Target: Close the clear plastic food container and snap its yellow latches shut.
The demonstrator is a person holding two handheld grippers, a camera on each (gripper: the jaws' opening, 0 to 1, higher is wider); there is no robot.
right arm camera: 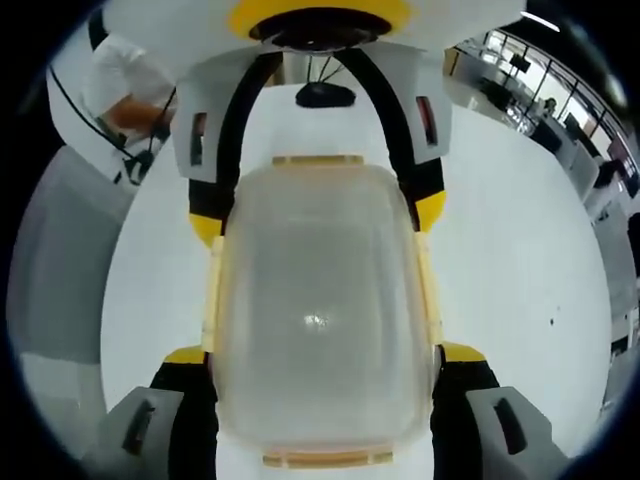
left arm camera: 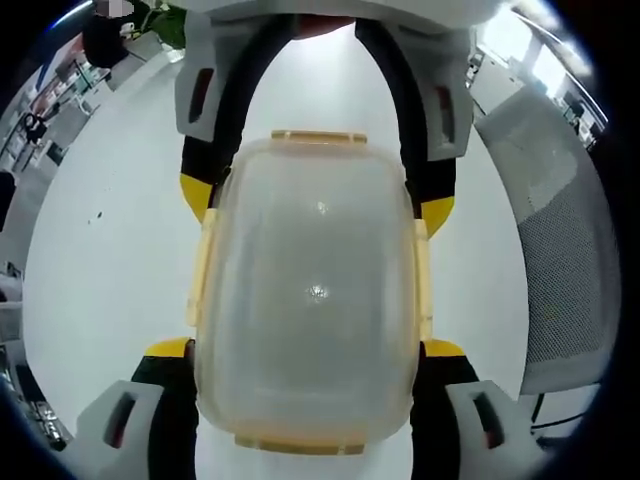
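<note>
The clear plastic container [left arm camera: 315,290] lies on a white table [left arm camera: 110,260] with its lid on. Yellow latches run along its edges: one at the far end [left arm camera: 318,137], one at the near end [left arm camera: 300,443], and one on each long side. My left gripper [left arm camera: 307,350] comes up from the bottom, its yellow-tipped jaws pressed against the container's two long sides. My right gripper [left arm camera: 316,200] enters from the top and clasps the far half the same way. In the right gripper view the container [right arm camera: 320,320] sits between the right gripper [right arm camera: 323,353] and the left gripper [right arm camera: 318,217].
A grey mesh chair [left arm camera: 560,260] stands beside the table on the right of the left gripper view. A person in a white top [right arm camera: 125,95] is at the upper left of the right gripper view, above a grey chair back [right arm camera: 60,260]. Office desks lie beyond.
</note>
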